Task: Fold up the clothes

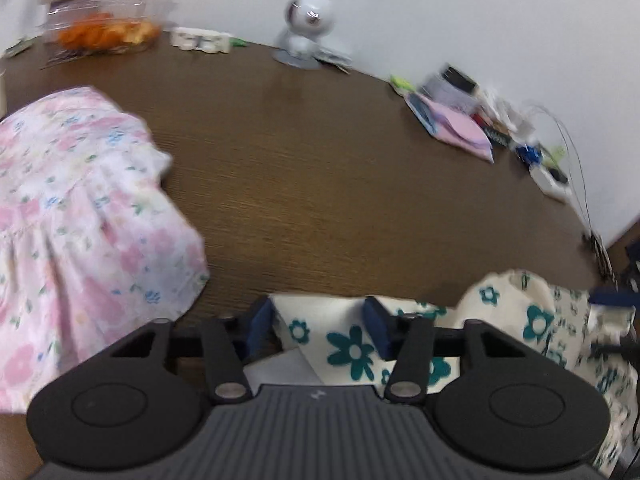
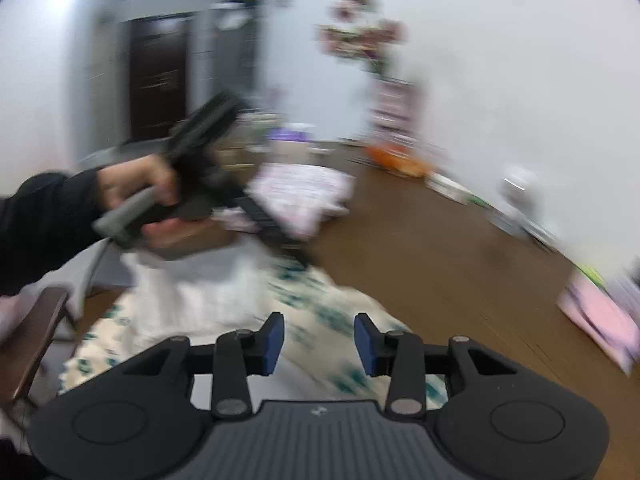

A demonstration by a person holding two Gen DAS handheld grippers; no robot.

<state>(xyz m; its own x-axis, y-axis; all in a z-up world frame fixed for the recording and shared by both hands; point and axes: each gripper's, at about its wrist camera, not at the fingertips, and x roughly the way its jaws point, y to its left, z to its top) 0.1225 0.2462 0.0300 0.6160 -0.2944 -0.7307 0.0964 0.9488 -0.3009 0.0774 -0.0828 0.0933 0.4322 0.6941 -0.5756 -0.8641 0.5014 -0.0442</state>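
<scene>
Right view — motion-blurred; pink dress [image 1: 80, 220] edge-cropped

You've got two garments on the brown wooden table [image 1: 340, 168]: one pink floral cotton dress [image 1: 80, 220] at 9 o'clock, one cream cloth with teal flowers [image 1: 352, 348] at 6. One white round-headed camera [image 1: 306, 28] at 12. One clear plastic container of orange pieces [image 1: 104, 28] at 11. One pink flat packet [image 1: 460, 128] at 2.

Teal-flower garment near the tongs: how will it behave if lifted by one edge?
The teal-flower garment lies rumpled and creased on the table, so it is probably floppy and would drape. It looks like thin cloth, so likely light. It may slide rather than roll.
</scene>
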